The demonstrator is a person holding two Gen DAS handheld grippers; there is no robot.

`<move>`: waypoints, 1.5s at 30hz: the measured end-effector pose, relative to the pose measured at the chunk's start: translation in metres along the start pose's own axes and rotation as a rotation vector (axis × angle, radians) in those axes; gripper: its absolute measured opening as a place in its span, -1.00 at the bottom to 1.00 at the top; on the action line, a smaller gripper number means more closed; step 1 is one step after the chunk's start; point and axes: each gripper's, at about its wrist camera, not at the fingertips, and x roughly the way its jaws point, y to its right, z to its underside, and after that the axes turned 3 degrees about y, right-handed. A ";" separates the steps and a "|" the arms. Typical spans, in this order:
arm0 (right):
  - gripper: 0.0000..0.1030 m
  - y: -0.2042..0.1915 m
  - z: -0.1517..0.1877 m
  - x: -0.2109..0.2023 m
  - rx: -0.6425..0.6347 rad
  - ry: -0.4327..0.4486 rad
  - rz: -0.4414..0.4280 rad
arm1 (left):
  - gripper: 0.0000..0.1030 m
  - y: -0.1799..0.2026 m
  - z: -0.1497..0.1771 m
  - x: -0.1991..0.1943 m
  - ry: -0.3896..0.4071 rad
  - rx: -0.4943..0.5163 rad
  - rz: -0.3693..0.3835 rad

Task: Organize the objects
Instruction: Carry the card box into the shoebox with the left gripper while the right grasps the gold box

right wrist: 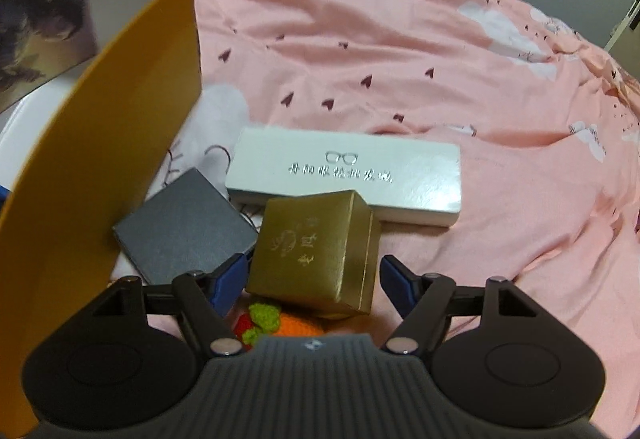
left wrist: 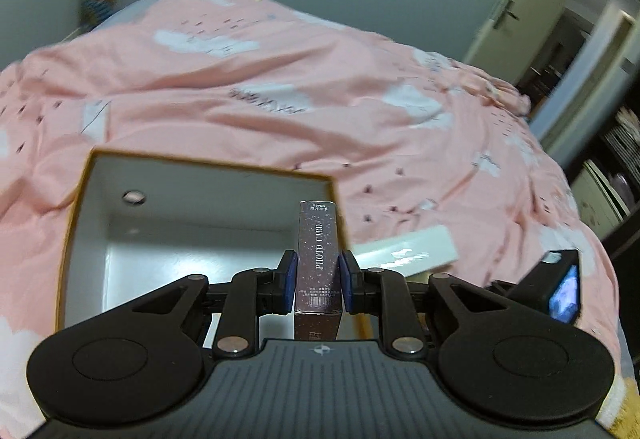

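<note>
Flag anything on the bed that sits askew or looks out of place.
The gold box sits tilted: its near edge rides up on a crocheted orange-and-green toy, and its far corner overlaps the white glasses case. The grey box lies skewed against the yellow bin wall. Nothing looks spilled or damaged.

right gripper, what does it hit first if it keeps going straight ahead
Most likely the gold box, which sits between the open right gripper fingers. The white glasses case lies behind it, though depth is hard to judge.
</note>
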 end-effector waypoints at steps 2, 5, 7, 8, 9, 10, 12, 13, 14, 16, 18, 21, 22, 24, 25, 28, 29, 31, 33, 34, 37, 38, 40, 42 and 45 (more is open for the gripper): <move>0.45 0.003 0.001 0.005 0.018 -0.015 -0.013 | -0.52 -0.011 0.005 0.008 -0.004 -0.039 -0.006; 0.45 0.009 0.001 0.008 0.054 -0.035 -0.037 | -0.52 -0.027 0.015 0.023 -0.018 -0.105 -0.008; 0.44 0.011 0.002 0.007 0.062 -0.035 -0.046 | -0.52 -0.033 0.022 0.034 -0.033 -0.142 0.001; 0.43 0.012 0.003 0.007 0.069 -0.036 -0.049 | -0.52 -0.037 0.026 0.039 -0.040 -0.160 0.007; 0.43 0.012 0.003 0.006 0.078 -0.037 -0.053 | -0.52 -0.039 0.030 0.044 -0.050 -0.177 0.014; 0.43 0.012 0.004 0.005 0.082 -0.036 -0.055 | -0.52 -0.041 0.034 0.049 -0.062 -0.197 0.025; 0.42 0.011 0.005 0.002 0.082 -0.031 -0.050 | -0.52 -0.045 0.041 0.056 -0.082 -0.241 0.049; 0.42 0.011 0.006 -0.001 0.083 -0.027 -0.047 | -0.52 -0.049 0.044 0.060 -0.089 -0.265 0.051; 0.42 0.011 0.006 -0.003 0.087 -0.022 -0.044 | -0.52 -0.051 0.047 0.063 -0.092 -0.283 0.047; 0.42 0.014 0.005 -0.009 0.103 -0.008 -0.038 | -0.52 -0.058 0.052 0.065 -0.104 -0.340 0.059; 0.41 0.016 0.003 -0.016 0.118 0.010 -0.035 | -0.52 -0.065 0.055 0.066 -0.134 -0.384 0.075; 0.08 0.021 -0.001 -0.026 0.148 0.035 -0.040 | -0.51 -0.073 0.059 0.070 -0.180 -0.433 0.087; 0.07 0.022 -0.002 -0.029 0.164 0.041 -0.048 | -0.50 -0.075 0.059 0.071 -0.190 -0.438 0.086; 0.07 0.021 -0.003 -0.035 0.167 0.052 -0.055 | -0.47 -0.076 0.059 0.072 -0.205 -0.418 0.070; 0.07 0.020 -0.003 -0.036 0.164 0.055 -0.051 | -0.44 -0.075 0.059 0.072 -0.209 -0.400 0.049; 0.06 0.018 -0.002 -0.040 0.162 0.063 -0.043 | -0.43 -0.070 0.058 0.070 -0.217 -0.318 -0.030; 0.06 0.018 -0.002 -0.042 0.164 0.065 -0.044 | -0.43 -0.069 0.058 0.069 -0.215 -0.294 -0.043; 0.06 0.020 -0.001 -0.045 0.176 0.071 -0.048 | -0.43 -0.068 0.058 0.066 -0.216 -0.252 -0.060; 0.05 0.021 -0.001 -0.049 0.187 0.078 -0.051 | -0.42 -0.064 0.056 0.066 -0.214 -0.203 -0.082; 0.05 0.021 -0.001 -0.052 0.189 0.082 -0.053 | -0.42 -0.064 0.055 0.067 -0.215 -0.189 -0.085; 0.05 0.019 -0.001 -0.059 0.189 0.095 -0.057 | -0.42 -0.066 0.055 0.072 -0.219 -0.191 -0.046; 0.05 0.018 -0.002 -0.061 0.187 0.099 -0.059 | -0.42 -0.066 0.055 0.075 -0.225 -0.191 -0.037; 0.05 0.017 -0.002 -0.065 0.186 0.106 -0.064 | -0.52 -0.064 0.053 0.081 -0.236 -0.174 -0.027; 0.05 0.015 -0.002 -0.068 0.186 0.111 -0.067 | -0.66 -0.063 0.054 0.083 -0.246 -0.153 -0.026; 0.05 0.015 -0.003 -0.070 0.196 0.117 -0.074 | -0.77 -0.061 0.055 0.085 -0.267 -0.137 -0.005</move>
